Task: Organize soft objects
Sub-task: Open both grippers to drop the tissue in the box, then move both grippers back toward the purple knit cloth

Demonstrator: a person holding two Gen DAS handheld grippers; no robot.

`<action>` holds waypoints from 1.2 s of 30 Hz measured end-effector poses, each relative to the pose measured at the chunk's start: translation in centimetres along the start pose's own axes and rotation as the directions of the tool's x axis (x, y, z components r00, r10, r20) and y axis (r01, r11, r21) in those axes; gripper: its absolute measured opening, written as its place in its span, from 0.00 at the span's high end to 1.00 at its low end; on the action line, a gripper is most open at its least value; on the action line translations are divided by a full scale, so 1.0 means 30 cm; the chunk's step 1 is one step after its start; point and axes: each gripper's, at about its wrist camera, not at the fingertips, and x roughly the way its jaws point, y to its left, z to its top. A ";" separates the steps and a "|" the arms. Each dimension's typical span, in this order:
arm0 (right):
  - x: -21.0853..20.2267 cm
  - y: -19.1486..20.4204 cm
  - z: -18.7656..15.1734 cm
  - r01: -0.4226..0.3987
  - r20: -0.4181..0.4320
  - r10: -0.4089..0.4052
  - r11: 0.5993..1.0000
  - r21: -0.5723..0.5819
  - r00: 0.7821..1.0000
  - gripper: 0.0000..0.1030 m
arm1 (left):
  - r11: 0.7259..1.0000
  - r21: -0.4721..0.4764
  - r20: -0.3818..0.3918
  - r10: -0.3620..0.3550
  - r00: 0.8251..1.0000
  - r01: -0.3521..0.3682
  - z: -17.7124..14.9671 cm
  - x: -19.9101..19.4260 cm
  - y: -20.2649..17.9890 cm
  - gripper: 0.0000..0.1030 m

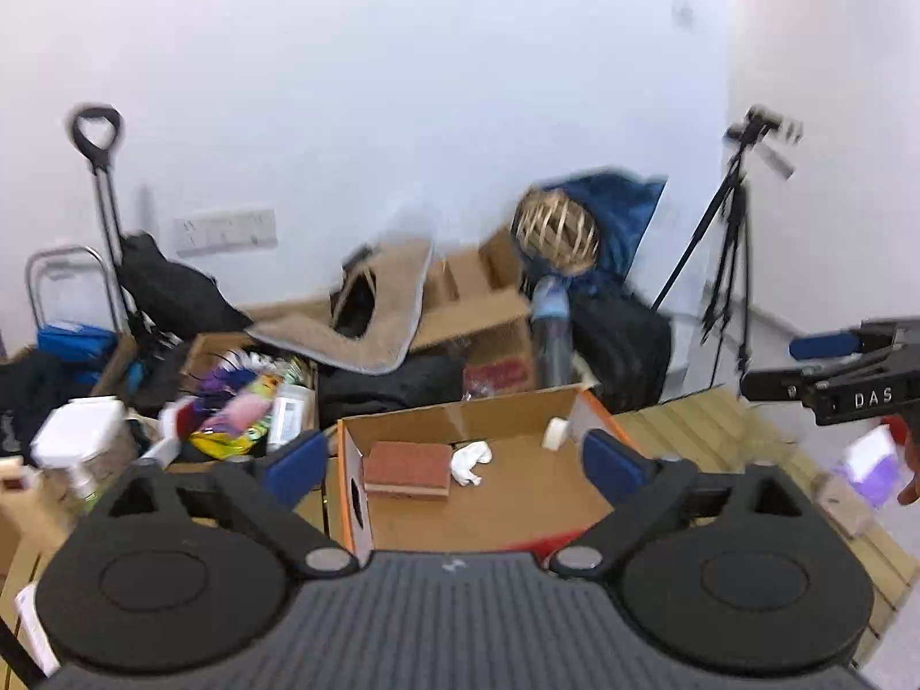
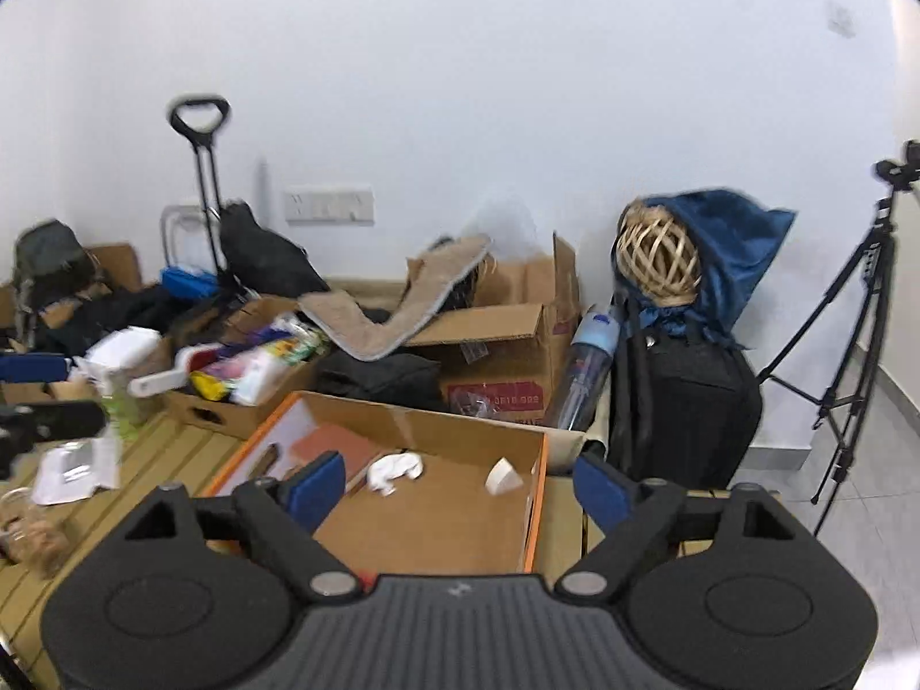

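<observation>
Purple packet (image 1: 871, 463) only in left view

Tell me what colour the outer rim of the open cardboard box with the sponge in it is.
Orange, on the box rim; clearest in the right wrist view.

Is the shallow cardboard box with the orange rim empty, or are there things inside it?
Not empty. The shallow cardboard box holds a reddish-brown sponge block, a crumpled white cloth and a small white tape roll on its floor.
</observation>
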 end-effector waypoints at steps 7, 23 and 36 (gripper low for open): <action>-0.549 0.140 -0.379 -0.107 0.203 0.108 0.994 -0.019 0.973 0.08 | 0.997 -0.052 0.196 0.062 0.979 -0.053 -0.387 -0.555 -0.035 0.00; -1.034 0.481 -1.275 0.035 0.346 -0.023 0.999 -0.027 0.938 0.00 | 0.988 0.123 0.327 0.045 0.944 -0.090 -1.059 -1.081 -0.233 0.00; -0.650 0.551 -1.151 -0.095 0.214 0.103 0.994 -0.048 0.971 0.08 | 0.990 0.015 0.192 0.134 0.972 -0.140 -1.045 -0.751 -0.131 0.00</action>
